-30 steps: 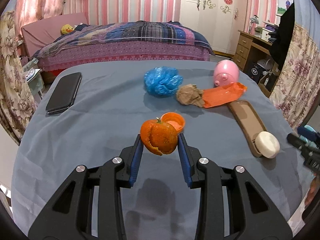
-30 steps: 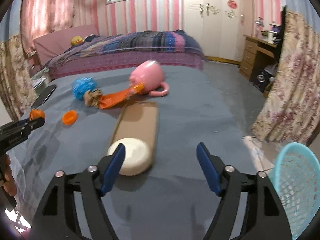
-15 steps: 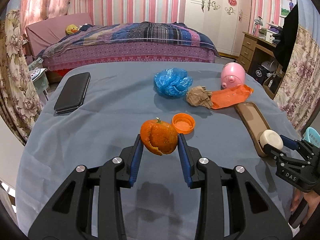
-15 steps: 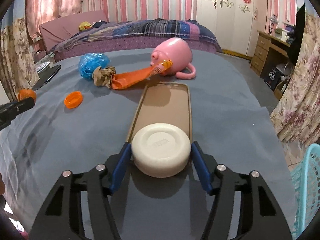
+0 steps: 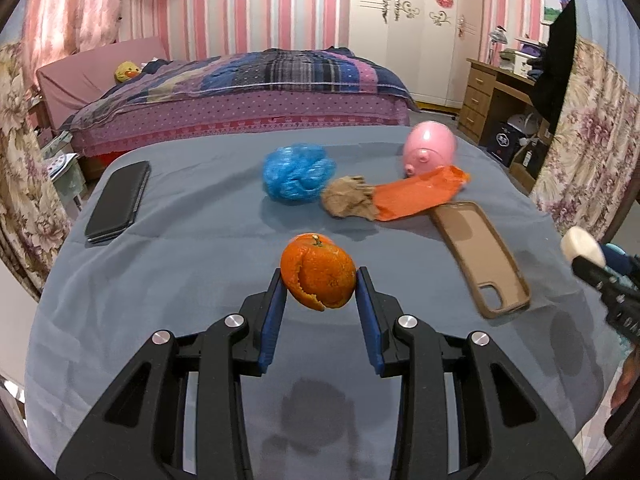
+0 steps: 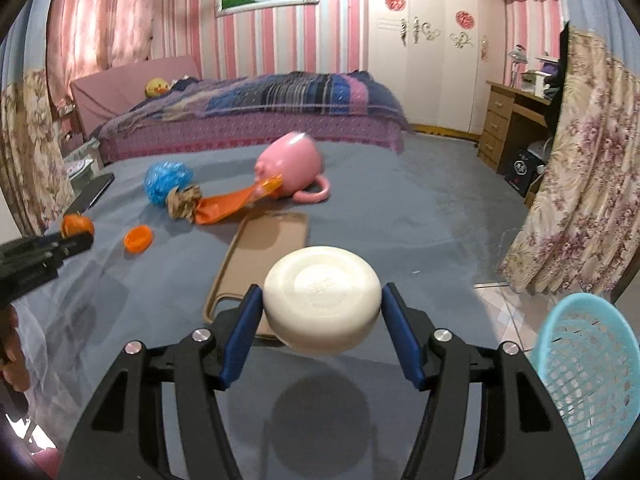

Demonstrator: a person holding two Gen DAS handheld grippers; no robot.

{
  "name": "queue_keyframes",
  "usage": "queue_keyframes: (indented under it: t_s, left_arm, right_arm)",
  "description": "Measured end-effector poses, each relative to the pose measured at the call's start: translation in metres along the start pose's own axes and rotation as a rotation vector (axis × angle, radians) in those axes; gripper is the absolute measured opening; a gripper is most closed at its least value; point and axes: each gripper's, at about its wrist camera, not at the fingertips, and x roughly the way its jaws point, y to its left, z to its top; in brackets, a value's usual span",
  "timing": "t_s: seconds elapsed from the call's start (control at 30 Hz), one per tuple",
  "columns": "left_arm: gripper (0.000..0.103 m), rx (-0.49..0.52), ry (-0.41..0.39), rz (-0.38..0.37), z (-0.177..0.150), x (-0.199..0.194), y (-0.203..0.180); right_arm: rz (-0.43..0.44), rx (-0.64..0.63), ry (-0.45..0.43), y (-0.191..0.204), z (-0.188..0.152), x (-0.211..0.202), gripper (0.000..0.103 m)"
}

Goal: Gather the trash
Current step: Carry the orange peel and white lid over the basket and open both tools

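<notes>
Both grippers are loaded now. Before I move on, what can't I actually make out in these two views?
- Bin: right wrist view, cut off by the frame edge; its contents are unreadable through the mesh.
- Orange cap: missing from the left wrist view, probably behind the orange peel.
- Embossed mark on the white disc: too blurred to read.

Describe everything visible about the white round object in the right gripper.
The white puck is a thick, smooth, matte disc with rounded edges, like a bar of soap or a lid, with a faint embossed mark inside a shallow circle on top. It lies roughly flat, clamped at its sides between the right gripper's blue pads, lifted clear of the grey cloth with its shadow below, just in front of the brown phone case.
</notes>
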Motion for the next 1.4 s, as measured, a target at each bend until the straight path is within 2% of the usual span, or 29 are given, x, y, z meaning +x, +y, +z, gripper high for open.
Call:
queue_keyframes:
  t_s: [0.23, 0.43, 0.67, 0.97, 1.17, 1.3, 1.37, 1.4]
  left_arm:
    - [0.034, 0.041, -0.002, -0.054, 0.004, 0.002, -0.045]
    - [0.034, 0.100, -0.011, -0.135, 0.008, 0.004, -0.102]
    - [0.034, 0.188, -0.008, -0.285, 0.013, 0.008, -0.194]
    - [0.034, 0.305, 0.014, -0.456, -0.003, 0.008, -0.309]
    - [0.034, 0.389, 0.024, -0.548, -0.018, 0.000, -0.378]
    - [0.035, 0.443, 0.013, -0.563, -0.021, 0.000, -0.411]
    - [0.053, 0.435, 0.011, -0.554, -0.018, 0.001, -0.416]
    - [0.068, 0.426, 0.008, -0.555, -0.016, 0.000, -0.414]
  right_arm:
    - [-0.049, 0.017, -0.054, -0.040, 0.004, -0.033, 0.061]
    - [-0.155, 0.054, -0.086, -0.093, -0.004, -0.065, 0.061]
    - [-0.285, 0.130, -0.088, -0.160, -0.024, -0.092, 0.061]
    - [-0.438, 0.237, -0.067, -0.240, -0.063, -0.125, 0.061]
    - [-0.478, 0.281, -0.061, -0.268, -0.081, -0.136, 0.061]
    - [-0.489, 0.310, -0.056, -0.281, -0.091, -0.140, 0.061]
    - [-0.493, 0.316, -0.055, -0.283, -0.092, -0.140, 0.061]
    - [-0.493, 0.318, -0.055, -0.284, -0.093, -0.140, 0.061]
